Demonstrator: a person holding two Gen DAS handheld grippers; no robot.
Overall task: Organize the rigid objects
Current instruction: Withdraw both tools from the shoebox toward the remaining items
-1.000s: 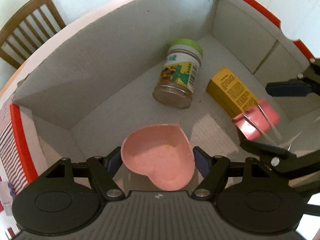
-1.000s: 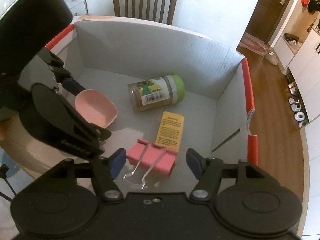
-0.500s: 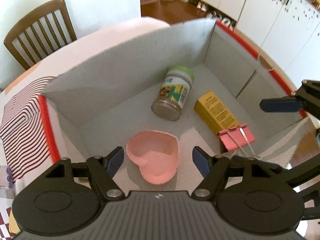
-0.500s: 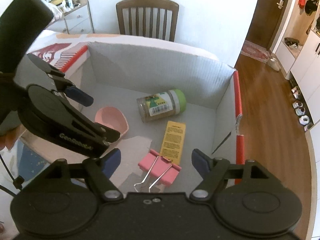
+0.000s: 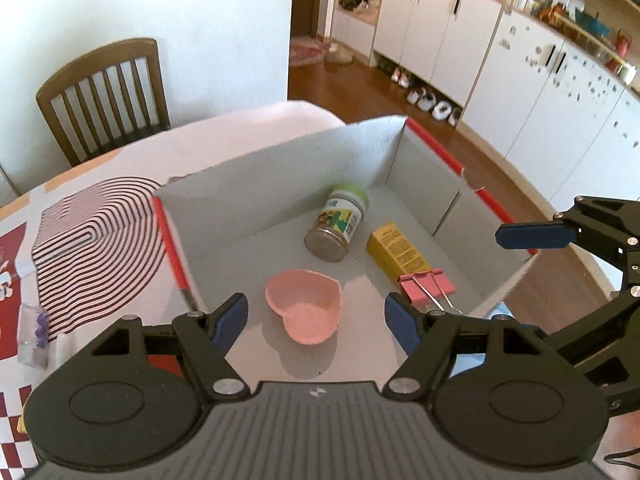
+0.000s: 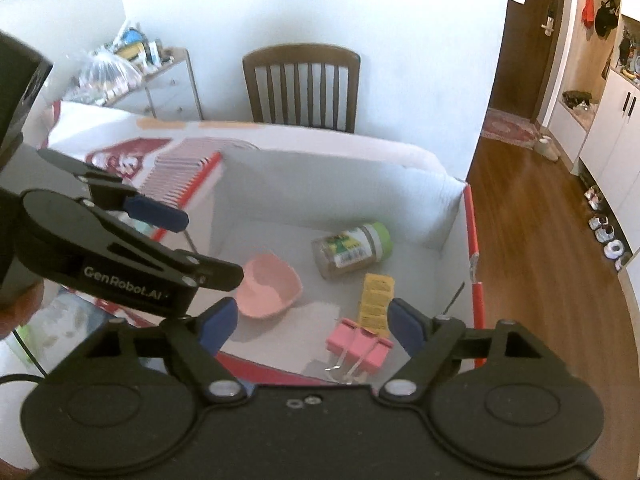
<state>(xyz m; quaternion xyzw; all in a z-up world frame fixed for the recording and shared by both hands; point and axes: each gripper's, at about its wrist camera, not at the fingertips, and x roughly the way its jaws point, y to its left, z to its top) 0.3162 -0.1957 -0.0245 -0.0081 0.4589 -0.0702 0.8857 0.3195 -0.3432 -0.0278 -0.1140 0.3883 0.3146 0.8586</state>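
1. Left hand-held gripper [image 5: 316, 316]: jaws spread wide, nothing between the pads, poised above the near-left part of the box [image 5: 280, 172].
2. Right hand-held gripper [image 6: 312, 322]: jaws opening, pads clear of everything, poised above the near-right part of the box; binder clip below the gap, untouched.
3. Pink heart-shaped dish [image 5: 306, 306]: on the box floor, near-left, open side up, apart from the other items.
4. Jar with green lid [image 5: 336, 224]: lying on its side toward the far wall, lid end pointing away, base toward the near side.
5. Yellow carton [image 5: 398, 254]: lying flat just right of the jar, not touching it as far as can be told.
6. Pink binder clip [image 5: 427, 289]: at the near end of the yellow carton, touching or overlapping it, wire handles pointing to the near side.
7. Box set on a table [image 5: 120, 168] with a patterned cloth; wooden chair [image 5: 106, 92] beyond the far edge.
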